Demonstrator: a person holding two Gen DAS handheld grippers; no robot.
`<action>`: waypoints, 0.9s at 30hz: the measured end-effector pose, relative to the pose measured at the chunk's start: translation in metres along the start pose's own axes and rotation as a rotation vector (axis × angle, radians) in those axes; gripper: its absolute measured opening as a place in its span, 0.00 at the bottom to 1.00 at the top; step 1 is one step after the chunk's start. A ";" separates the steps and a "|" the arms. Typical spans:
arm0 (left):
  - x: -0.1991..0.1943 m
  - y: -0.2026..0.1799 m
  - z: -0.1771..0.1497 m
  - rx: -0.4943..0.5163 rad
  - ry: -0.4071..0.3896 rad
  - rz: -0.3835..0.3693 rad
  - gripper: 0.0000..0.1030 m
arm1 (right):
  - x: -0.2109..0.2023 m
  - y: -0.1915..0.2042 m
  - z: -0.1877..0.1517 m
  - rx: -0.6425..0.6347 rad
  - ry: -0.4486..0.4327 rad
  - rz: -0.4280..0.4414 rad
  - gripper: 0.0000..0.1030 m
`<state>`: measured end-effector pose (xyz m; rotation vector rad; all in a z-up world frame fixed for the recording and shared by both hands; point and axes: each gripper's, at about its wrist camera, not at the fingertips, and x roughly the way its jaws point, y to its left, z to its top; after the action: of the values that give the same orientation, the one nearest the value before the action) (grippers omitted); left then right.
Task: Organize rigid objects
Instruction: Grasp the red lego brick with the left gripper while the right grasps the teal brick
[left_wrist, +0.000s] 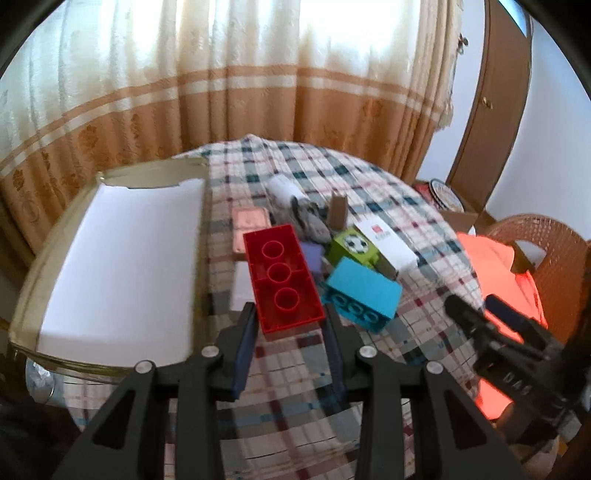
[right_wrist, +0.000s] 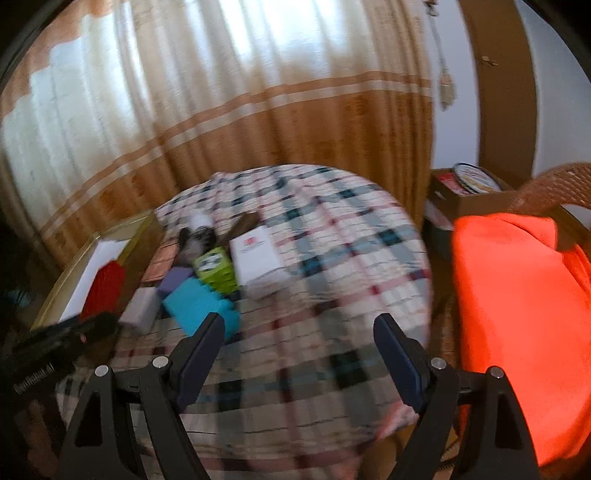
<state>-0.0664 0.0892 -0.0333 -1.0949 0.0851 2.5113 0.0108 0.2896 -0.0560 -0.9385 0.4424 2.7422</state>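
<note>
I am holding the red brick (left_wrist: 283, 275) pinched between my left jaws, lifted with its hollows facing me, readying it for the tray (left_wrist: 22, 295) lying left of them. My right gripper (right_wrist: 299, 354) is idling, jaws spread, nothing between. Blur is smearing the pile (right_wrist: 218, 266) ahead.

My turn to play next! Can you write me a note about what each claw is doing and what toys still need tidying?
Left claw: shut on the red block, lifted beside the white-lined box.
Right claw: open, holding nothing, above the checked tablecloth.
Still on the cloth: blue block, green soccer cube, purple block, white carton, pink case.
Done: nothing shows in the box yet.
Left: probably set the red block in the box, then the rest.
</note>
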 end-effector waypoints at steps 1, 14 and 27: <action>-0.003 0.004 0.003 -0.007 -0.008 -0.002 0.33 | 0.003 0.004 0.002 -0.010 0.009 0.019 0.82; -0.025 0.032 0.014 -0.027 -0.080 0.004 0.33 | 0.077 0.057 0.013 -0.113 0.238 0.125 0.82; -0.030 0.064 0.014 -0.069 -0.089 0.000 0.33 | 0.076 0.073 0.010 -0.134 0.253 0.112 0.63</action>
<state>-0.0824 0.0239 -0.0086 -1.0069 -0.0274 2.5765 -0.0750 0.2328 -0.0808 -1.3420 0.3656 2.7909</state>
